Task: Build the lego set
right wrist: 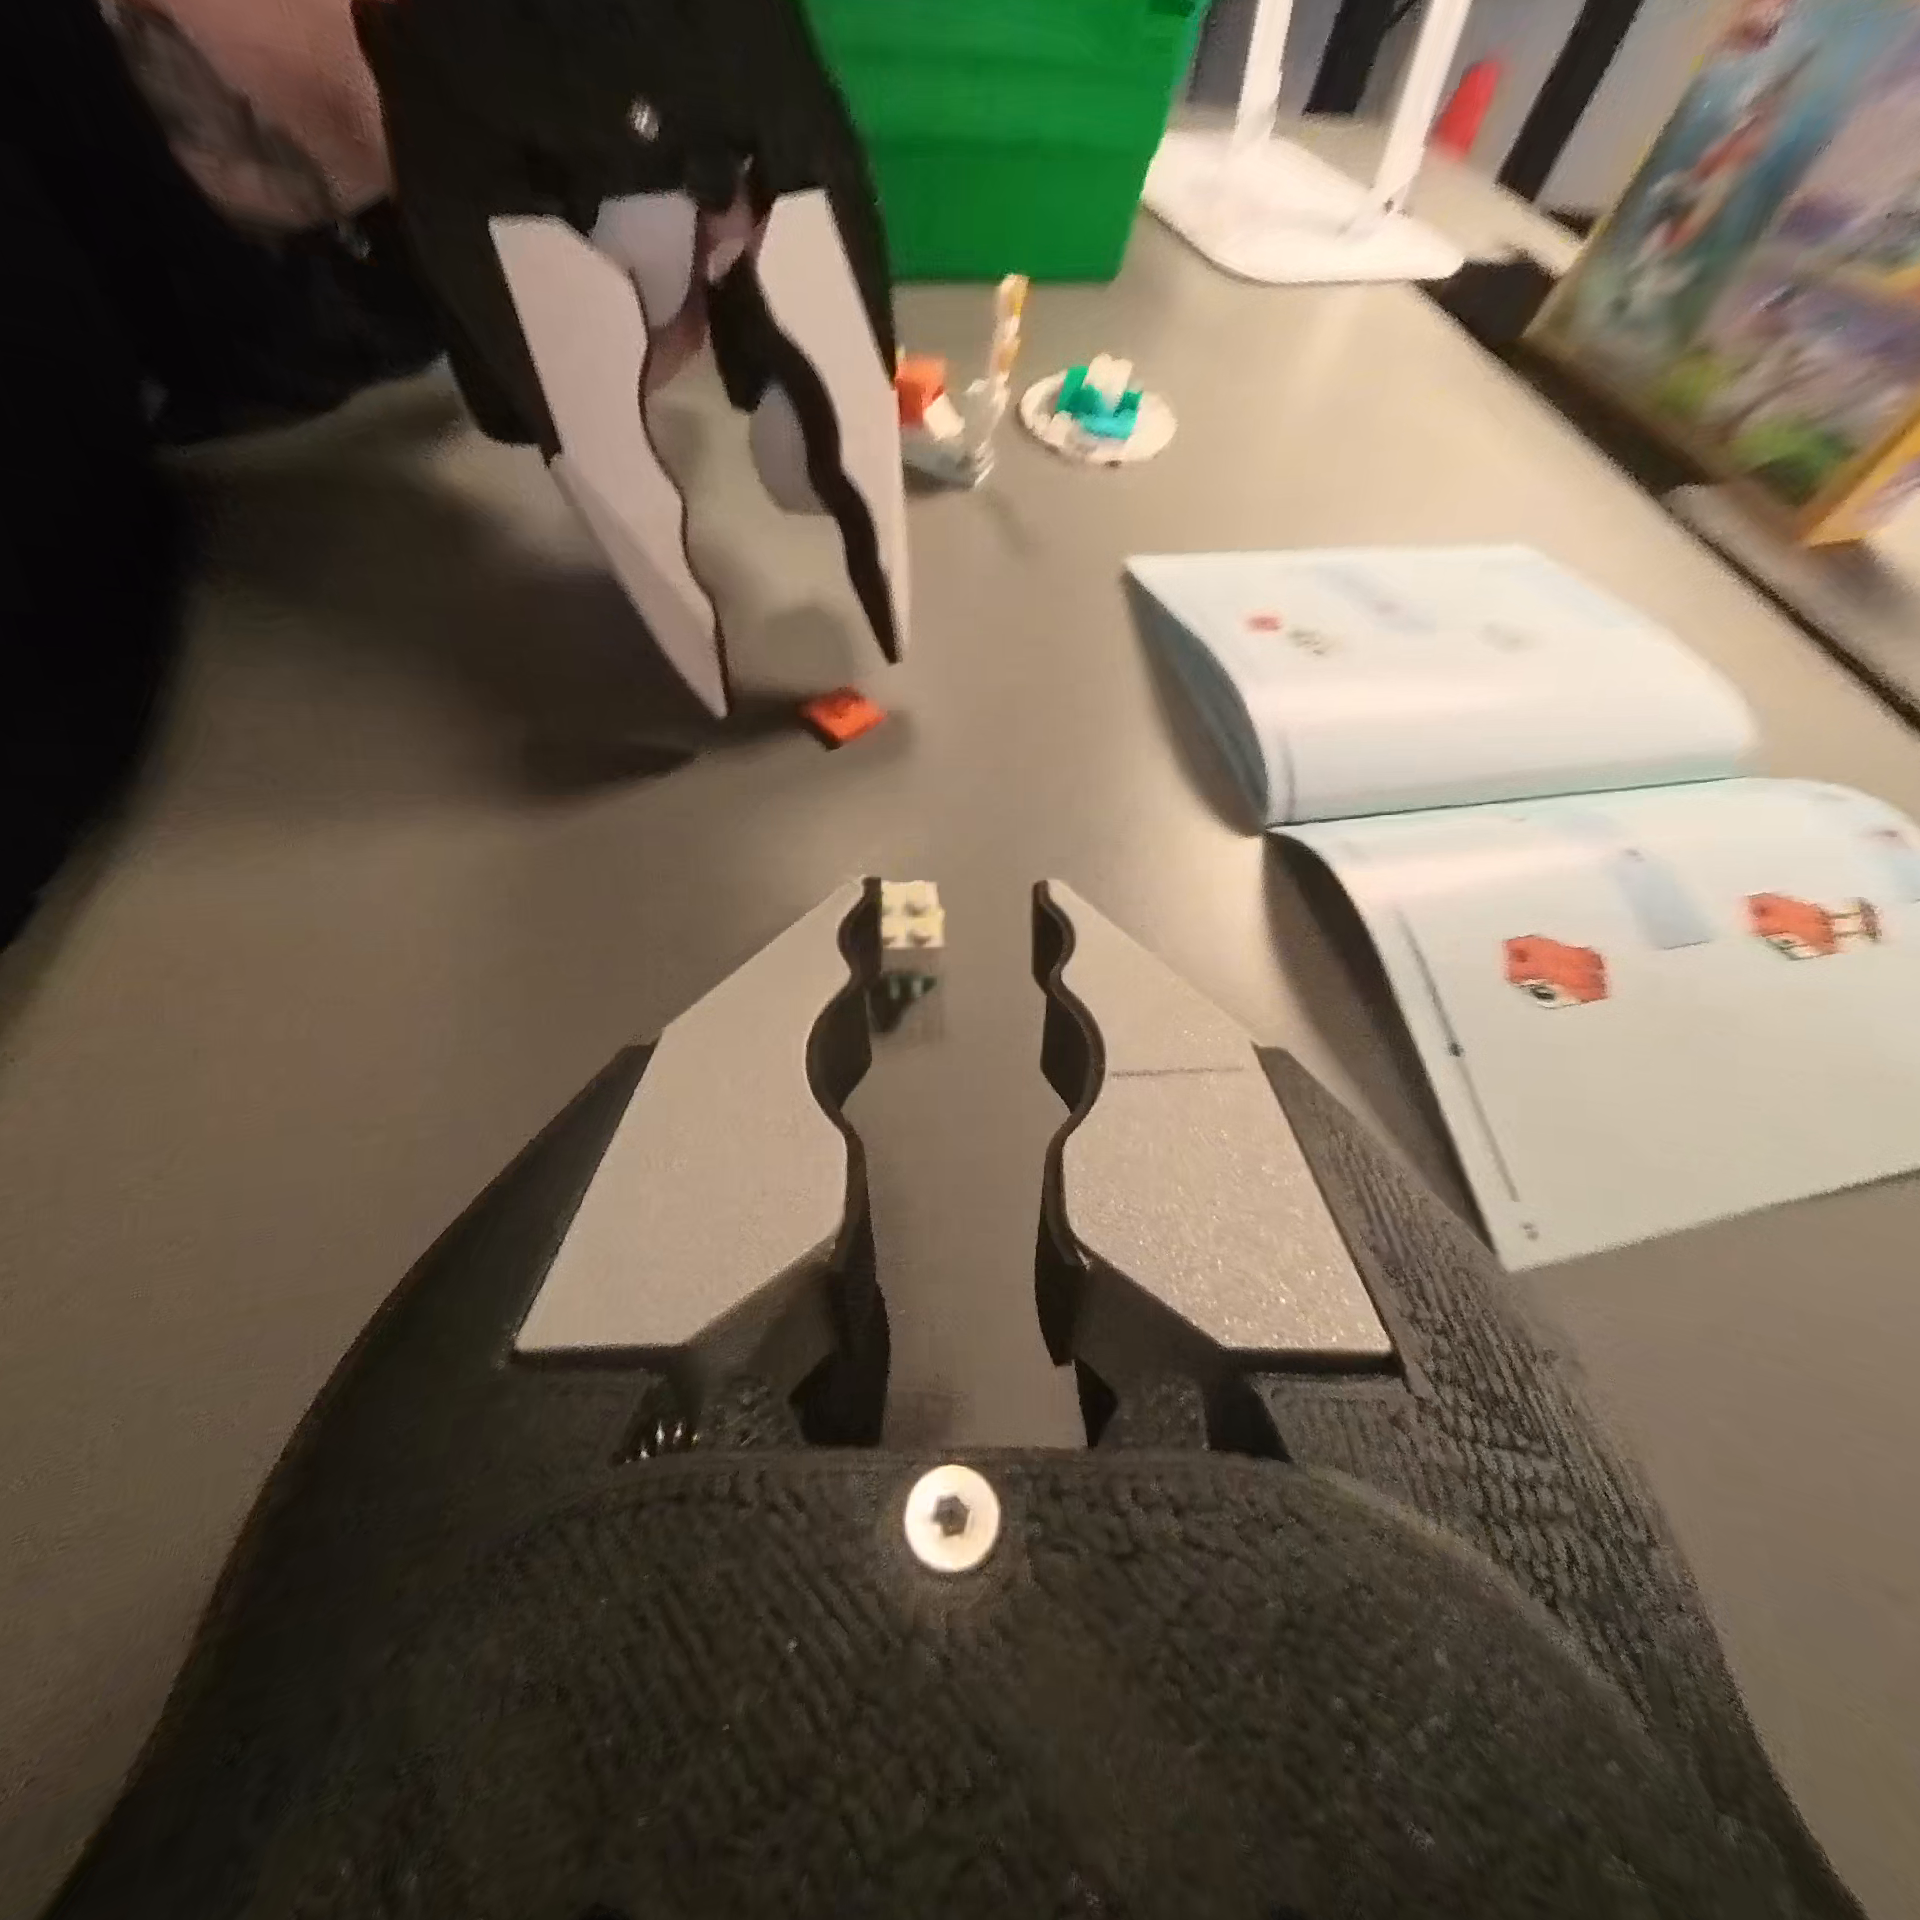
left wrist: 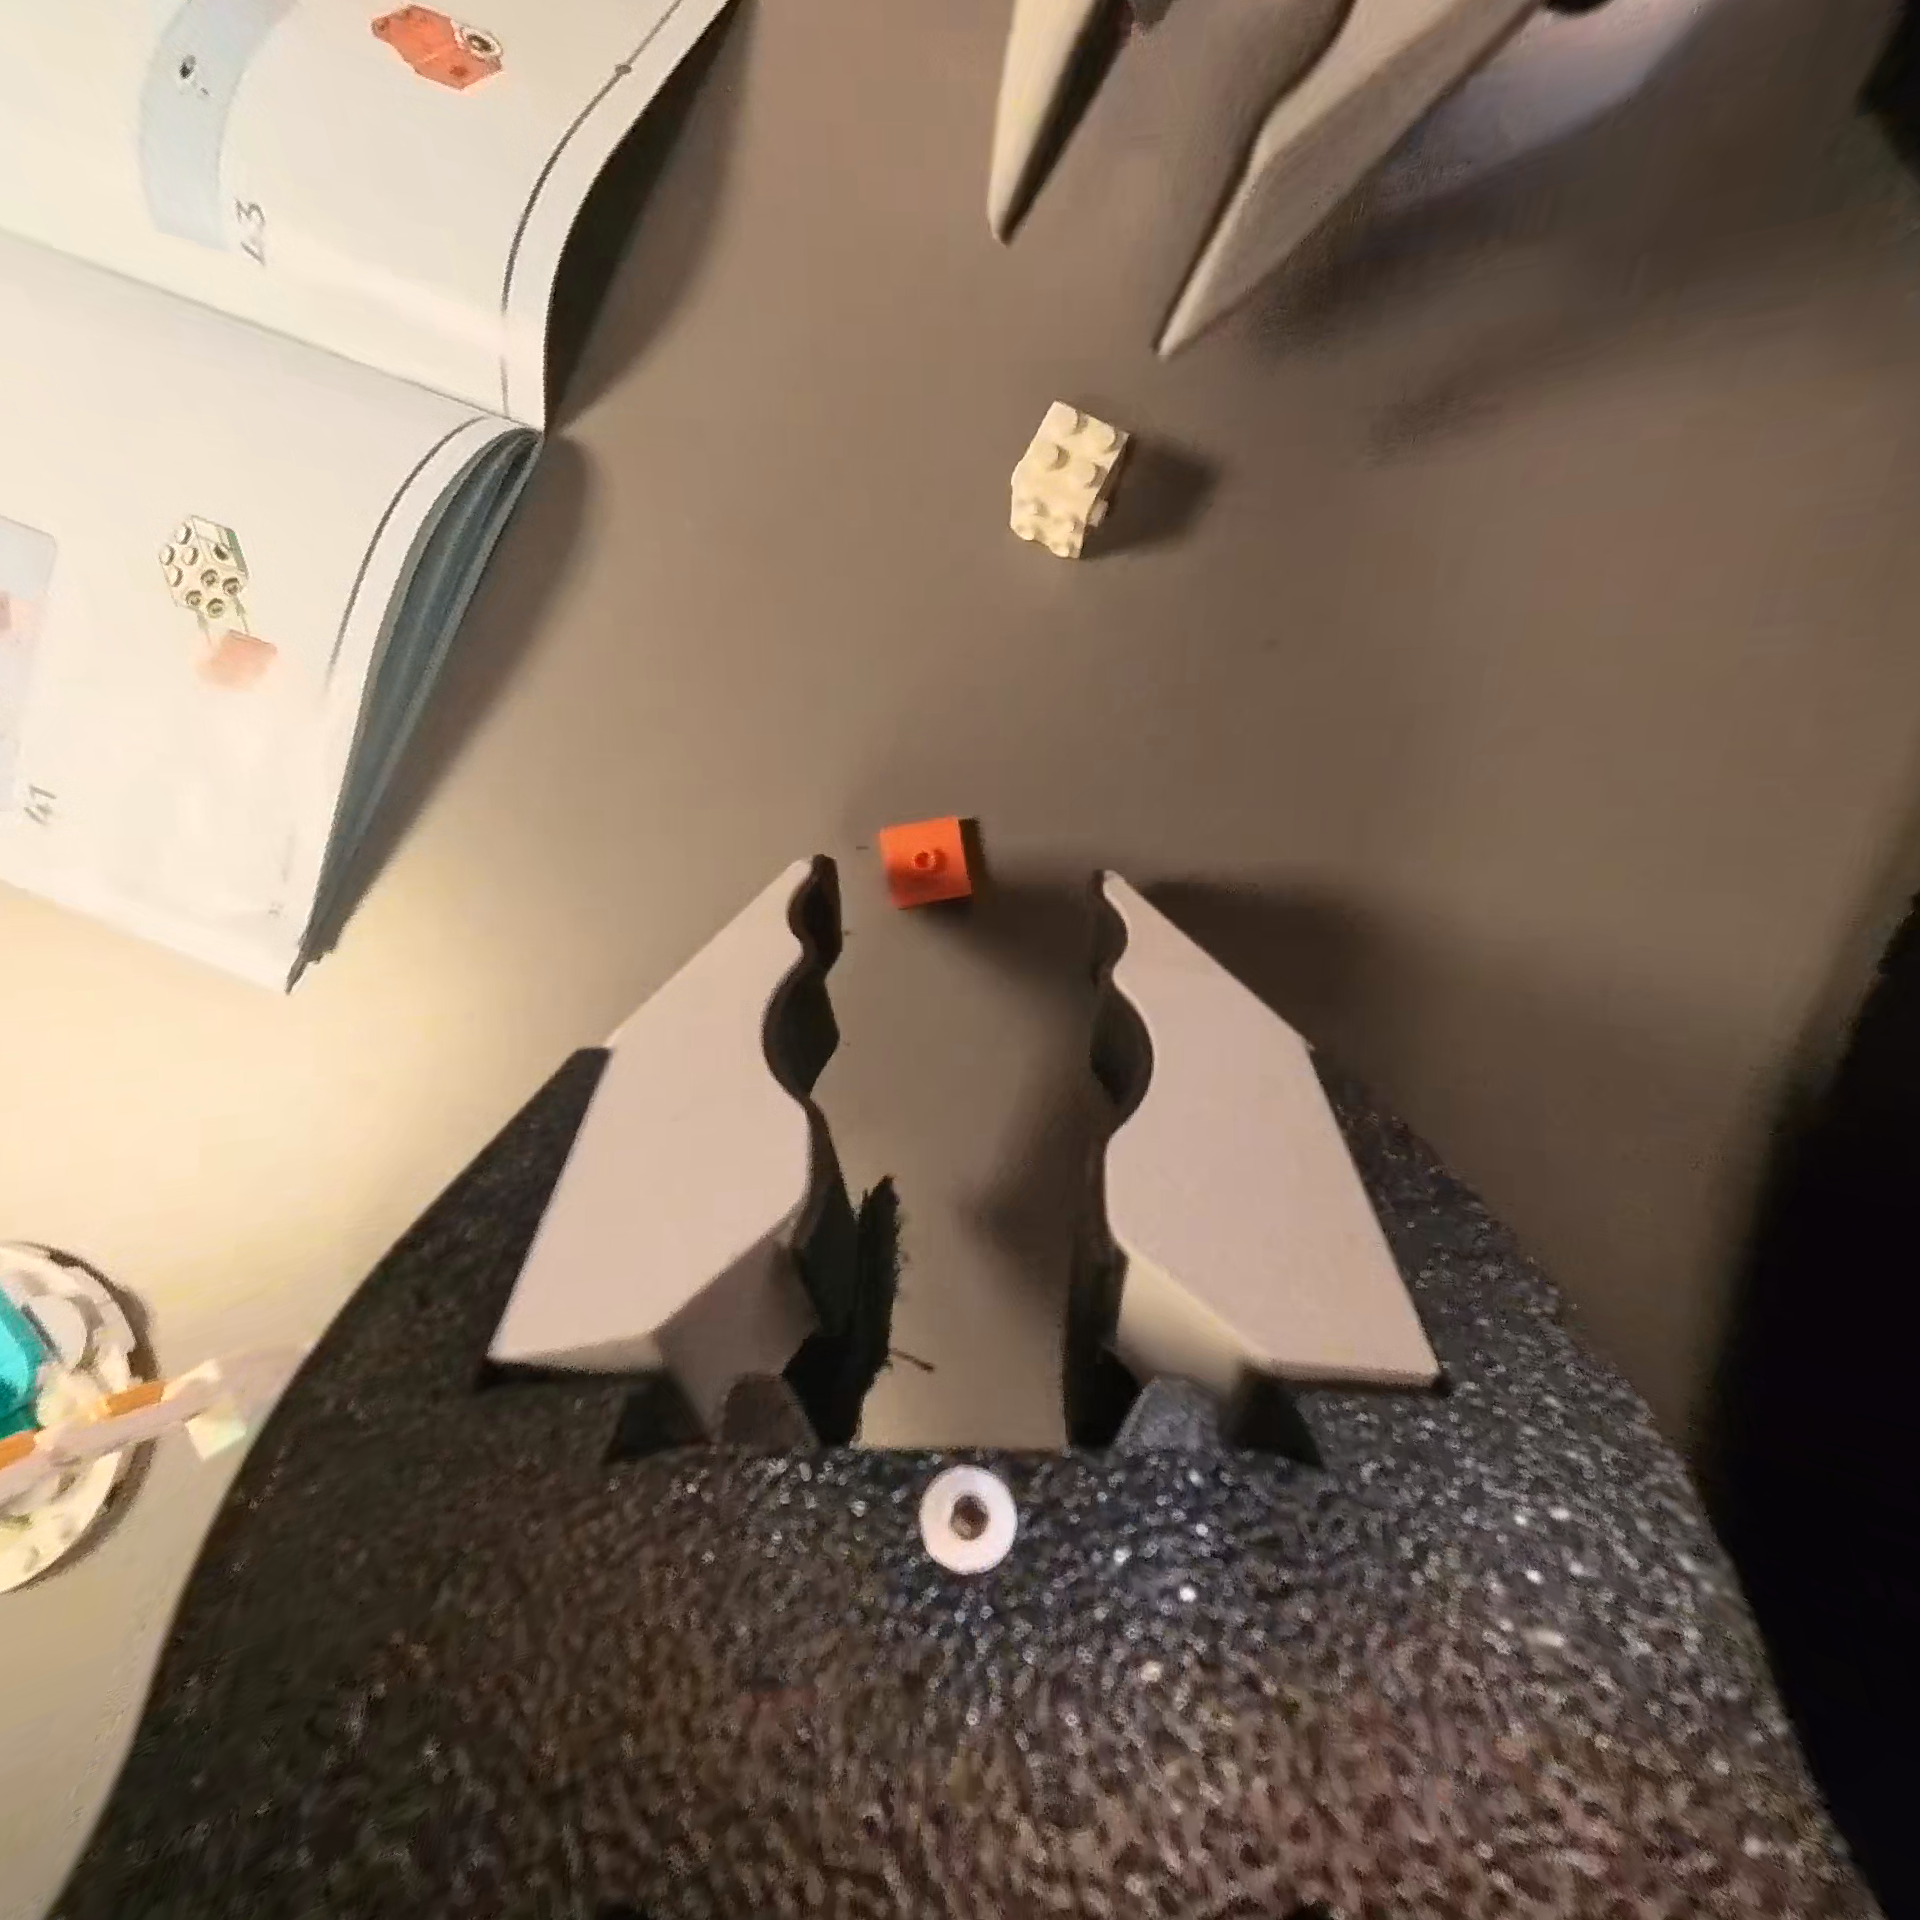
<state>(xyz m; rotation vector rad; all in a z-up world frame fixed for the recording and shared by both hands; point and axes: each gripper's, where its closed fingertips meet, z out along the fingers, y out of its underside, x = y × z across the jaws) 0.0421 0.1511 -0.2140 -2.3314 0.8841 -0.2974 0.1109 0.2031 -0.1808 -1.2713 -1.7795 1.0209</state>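
A small orange brick (left wrist: pixel 928 865) lies on the grey table just beyond the tips of my left gripper (left wrist: pixel 961 878), which is open and empty. It also shows in the right wrist view (right wrist: pixel 842 716), under the left gripper (right wrist: pixel 805 675). A cream studded brick (left wrist: pixel 1070 481) lies farther out, near the right gripper (left wrist: pixel 1081 286). In the right wrist view the cream brick (right wrist: pixel 913 914) sits between the tips of my right gripper (right wrist: pixel 951 894), close to its left finger. That gripper is open and does not hold it.
An open instruction booklet (right wrist: pixel 1455 831) lies to the right, seen also in the left wrist view (left wrist: pixel 260 416). A round white plate with a teal build (right wrist: pixel 1099 416), an orange-and-white build (right wrist: pixel 935 416), a green bin (right wrist: pixel 1008 135) and the set's box (right wrist: pixel 1745 260) stand at the back. About 10 cm separates my left fingertips from my right.
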